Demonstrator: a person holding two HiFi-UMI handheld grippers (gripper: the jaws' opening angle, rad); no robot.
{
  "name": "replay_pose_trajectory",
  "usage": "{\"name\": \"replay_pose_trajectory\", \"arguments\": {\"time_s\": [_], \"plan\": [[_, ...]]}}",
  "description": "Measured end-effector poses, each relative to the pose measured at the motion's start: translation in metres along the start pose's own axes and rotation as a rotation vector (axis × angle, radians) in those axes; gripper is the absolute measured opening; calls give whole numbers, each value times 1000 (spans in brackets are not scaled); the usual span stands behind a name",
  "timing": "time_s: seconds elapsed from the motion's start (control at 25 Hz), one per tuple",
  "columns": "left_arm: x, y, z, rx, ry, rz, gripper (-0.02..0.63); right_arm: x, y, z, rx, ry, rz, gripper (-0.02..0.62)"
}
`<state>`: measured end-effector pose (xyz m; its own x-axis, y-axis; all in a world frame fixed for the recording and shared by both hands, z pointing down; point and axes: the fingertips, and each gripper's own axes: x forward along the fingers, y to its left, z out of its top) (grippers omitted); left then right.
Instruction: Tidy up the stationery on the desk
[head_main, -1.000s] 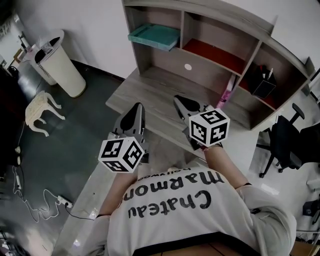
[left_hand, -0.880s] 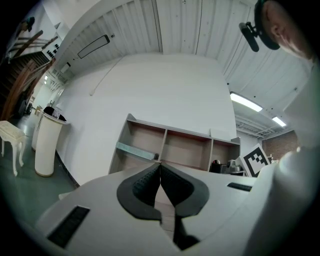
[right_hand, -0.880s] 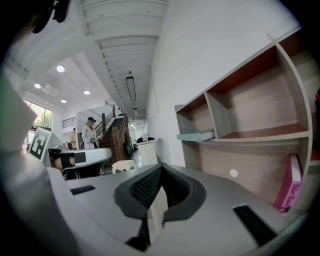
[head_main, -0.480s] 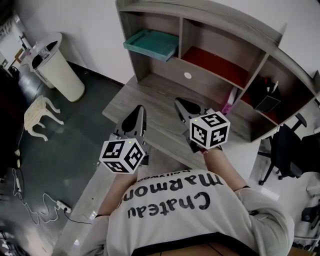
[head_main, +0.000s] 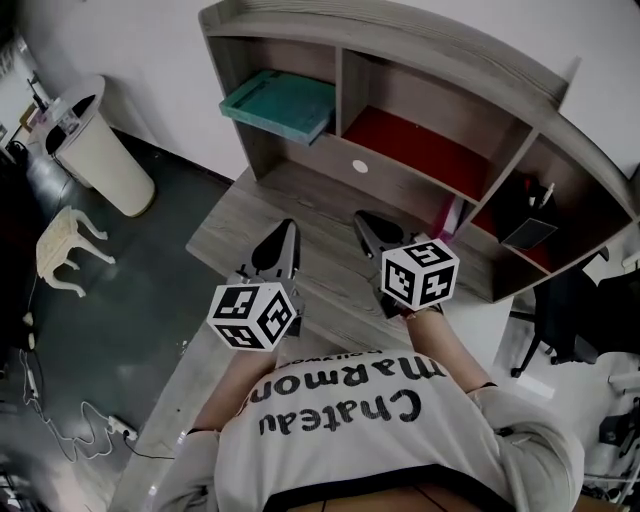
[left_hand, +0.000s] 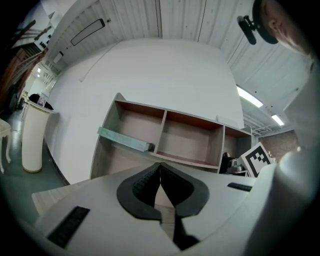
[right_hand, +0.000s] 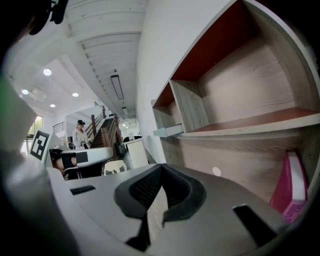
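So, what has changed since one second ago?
The left gripper and right gripper both moved forward over the desk, toward the shelf unit. Nothing taken or released; the jaws stayed shut, empty. The teal folder, pink book and pen holder did not move.

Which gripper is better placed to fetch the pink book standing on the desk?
Right, probably: the right gripper is nearer the pink book; the left gripper lies farther off. Both are shut and empty.

Folder (head_main: 280, 103) in left shelf compartment (head_main: 290, 58), pen holder (head_main: 525, 212) in right one.
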<state>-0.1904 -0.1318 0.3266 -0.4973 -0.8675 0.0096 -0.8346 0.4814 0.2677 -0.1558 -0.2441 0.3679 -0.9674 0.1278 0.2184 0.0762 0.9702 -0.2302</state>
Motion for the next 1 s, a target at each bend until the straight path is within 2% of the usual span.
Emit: {"name": "replay_pose_trajectory", "arguments": {"time_s": [0.24, 0.52, 0.72, 1.0], "plan": [[23, 13, 0, 5, 15, -17, 17, 16, -16, 2, 14, -14, -41, 12], [46, 51, -11, -20, 61, -54, 17, 54, -23, -7, 56, 6, -89, 12], [59, 94, 6, -24, 74, -84, 17, 92, -13, -3, 115, 1, -117, 12], [80, 143, 27, -13, 87, -152, 17, 141, -5, 11, 137, -23, -177, 12]]}}
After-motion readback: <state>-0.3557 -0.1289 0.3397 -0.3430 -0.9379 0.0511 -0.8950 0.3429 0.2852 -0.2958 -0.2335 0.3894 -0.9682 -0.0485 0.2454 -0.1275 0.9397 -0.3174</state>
